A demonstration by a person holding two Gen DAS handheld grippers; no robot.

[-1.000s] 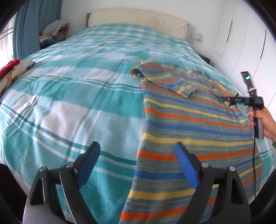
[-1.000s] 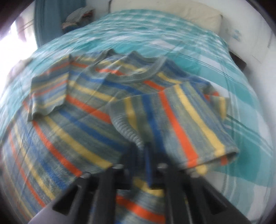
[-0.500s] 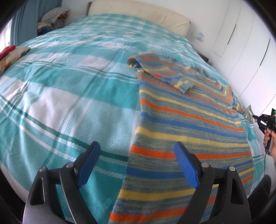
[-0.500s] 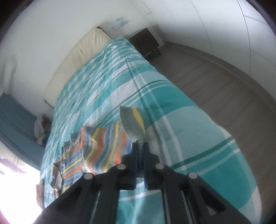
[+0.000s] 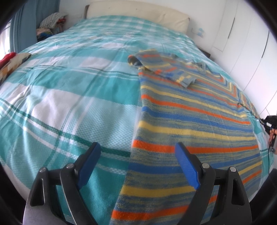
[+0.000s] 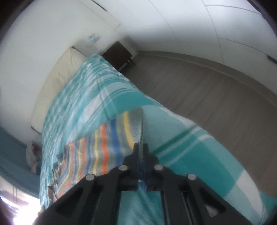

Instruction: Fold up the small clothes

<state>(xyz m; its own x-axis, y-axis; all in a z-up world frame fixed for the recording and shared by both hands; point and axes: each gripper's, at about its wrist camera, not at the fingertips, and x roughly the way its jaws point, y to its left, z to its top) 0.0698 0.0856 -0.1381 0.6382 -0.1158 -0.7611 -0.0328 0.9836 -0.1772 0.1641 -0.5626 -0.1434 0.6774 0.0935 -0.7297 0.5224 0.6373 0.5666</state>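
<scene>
Right gripper [image 6: 141,147] clamped on sleeve cuff [image 6: 136,121], has swung it outward off striped sweater [image 5: 190,121] body (unfolding, not folding). Left gripper [image 5: 136,164] wide open, empty, sweater hem beneath it. Sleeve now stretched for re-fold.

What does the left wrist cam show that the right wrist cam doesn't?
Left wrist only: the whole striped sweater spread flat, one sleeve folded across its chest, the open left gripper above its hem, and the right gripper from outside at the far edge.
Right wrist only: the right gripper's jaws shut on the sweater's sleeve cuff, the wooden floor, and the dark nightstand.
Both: the plaid bedspread, the cream headboard, the white wardrobe doors.
</scene>
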